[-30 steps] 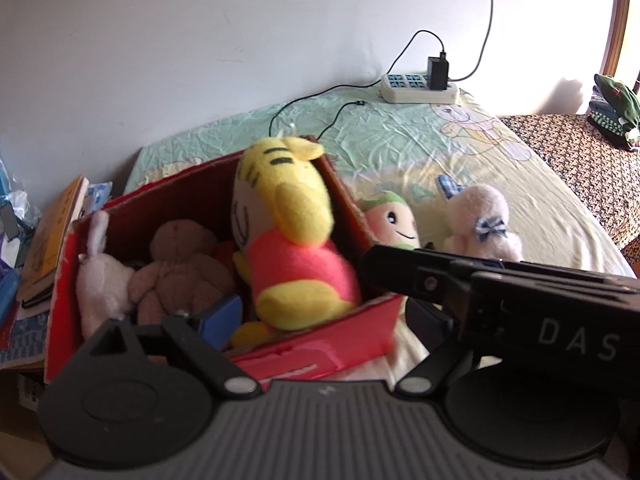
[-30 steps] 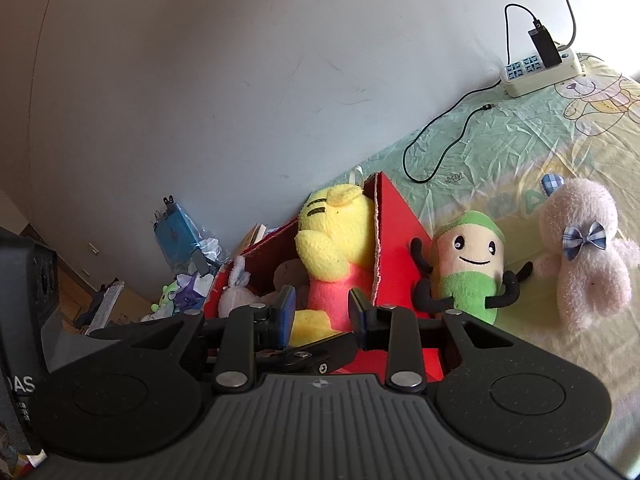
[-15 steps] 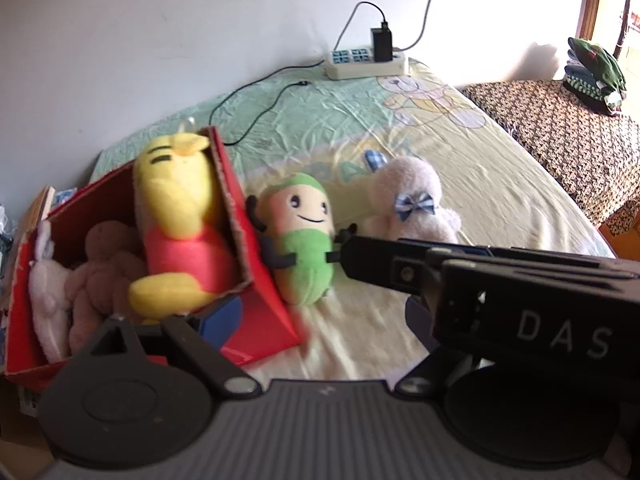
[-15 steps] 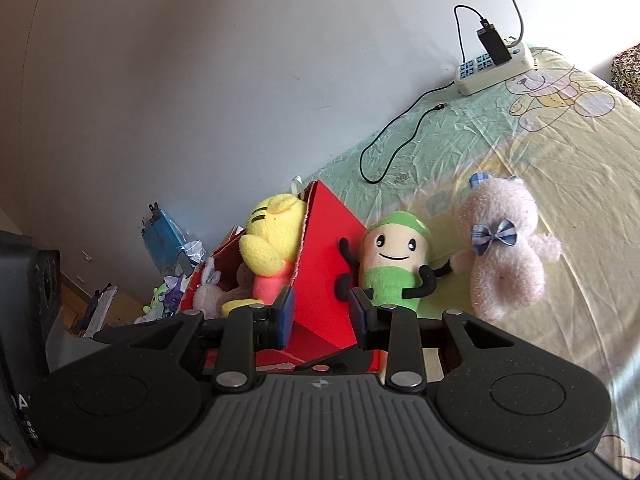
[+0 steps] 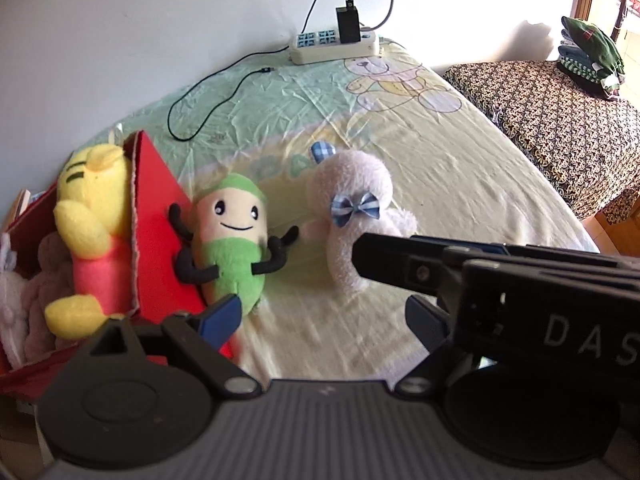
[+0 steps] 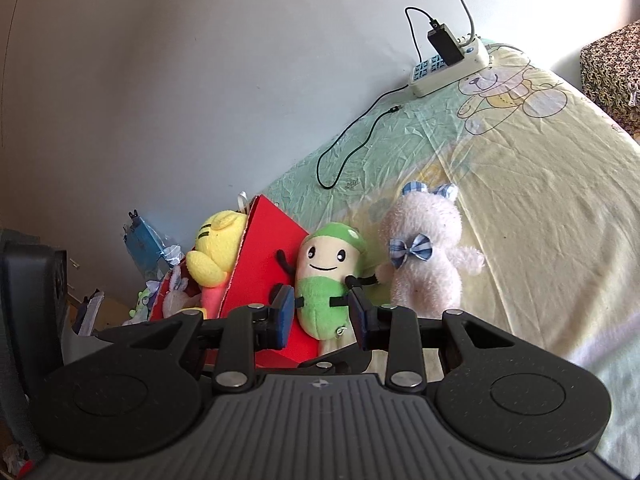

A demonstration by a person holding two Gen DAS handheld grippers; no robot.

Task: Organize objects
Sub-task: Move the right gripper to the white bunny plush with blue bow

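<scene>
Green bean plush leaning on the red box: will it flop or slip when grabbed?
The green bean plush looks soft, so it probably squashes and droops. Its fuzzy fabric should resist slipping. Its thin black arms would likely dangle and could catch on the red box.

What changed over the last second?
Both tools swung away from the red box toward the green plush and pink plush. Nothing was gripped or released. Left tool stays wide, right tool narrow and empty; the toys haven't moved.

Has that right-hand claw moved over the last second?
Yes. The right gripper has slid rightward from the red box and now frames the green plush.
</scene>
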